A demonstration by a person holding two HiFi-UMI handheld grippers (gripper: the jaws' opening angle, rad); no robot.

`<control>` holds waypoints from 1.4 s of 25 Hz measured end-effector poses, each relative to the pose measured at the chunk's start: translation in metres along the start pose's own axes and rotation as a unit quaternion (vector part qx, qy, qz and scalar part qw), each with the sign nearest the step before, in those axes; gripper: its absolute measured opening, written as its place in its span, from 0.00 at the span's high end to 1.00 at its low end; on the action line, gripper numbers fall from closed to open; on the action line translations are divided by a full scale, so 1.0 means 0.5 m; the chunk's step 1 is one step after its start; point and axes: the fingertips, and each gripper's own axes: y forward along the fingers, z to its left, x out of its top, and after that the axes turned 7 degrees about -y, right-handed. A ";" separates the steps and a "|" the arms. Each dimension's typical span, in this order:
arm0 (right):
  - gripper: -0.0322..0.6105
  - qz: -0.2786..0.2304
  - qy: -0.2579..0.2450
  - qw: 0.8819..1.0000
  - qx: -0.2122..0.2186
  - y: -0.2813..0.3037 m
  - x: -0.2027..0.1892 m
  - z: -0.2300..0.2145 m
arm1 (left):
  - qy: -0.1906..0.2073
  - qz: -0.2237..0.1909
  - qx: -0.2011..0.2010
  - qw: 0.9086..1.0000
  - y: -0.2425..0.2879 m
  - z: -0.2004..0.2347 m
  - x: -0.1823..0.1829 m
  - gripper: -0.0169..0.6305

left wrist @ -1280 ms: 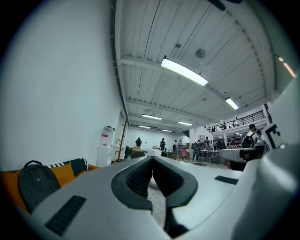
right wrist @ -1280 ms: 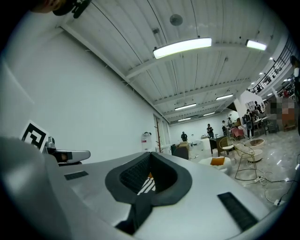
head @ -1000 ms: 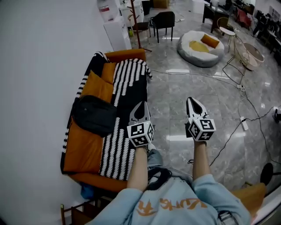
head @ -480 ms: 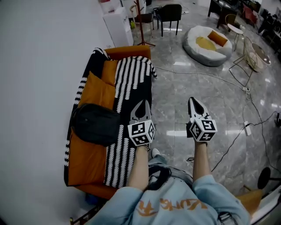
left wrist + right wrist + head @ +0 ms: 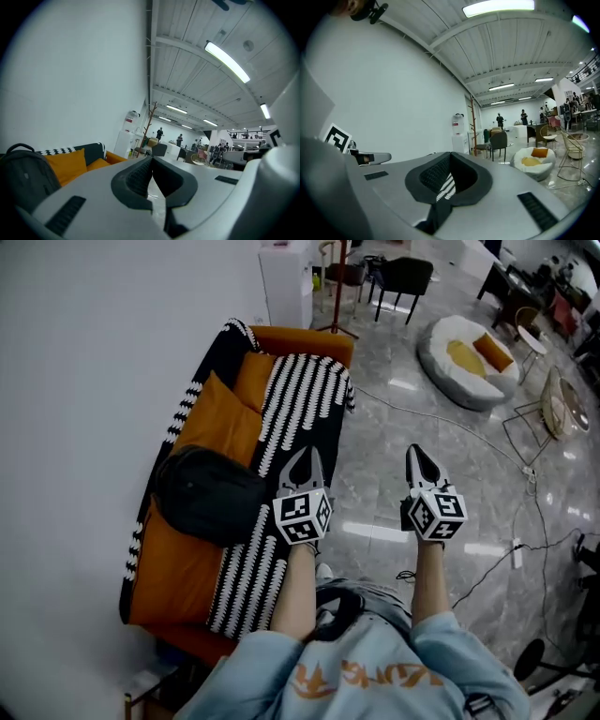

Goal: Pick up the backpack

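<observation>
— Both ready?
— Left gripper [image 5: 304,459] and right gripper [image 5: 418,457] have their jaws together, empty, near the sofa's [image 5: 173,570] front. Open one first.
— And the backpack [image 5: 206,493]?
— Slumped on the sofa's seat: soft, rounded black fabric. Take the top handle loop [image 5: 21,146], not the slack body. Further along the sofa lies a striped throw [image 5: 300,399].

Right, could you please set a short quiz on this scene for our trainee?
1. True or false: the backpack lies on the sofa.
2. The left gripper and right gripper are: A open; B shut and empty; C shut on the backpack.
3. Which gripper is nearer the backpack?
Key: 1 true; 2 B; 3 the left gripper.
</observation>
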 end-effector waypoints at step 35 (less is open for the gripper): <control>0.95 0.096 -0.078 0.851 0.511 0.498 -0.103 0.739 | -0.148 -0.109 0.477 0.859 -0.290 0.601 -0.005 0.94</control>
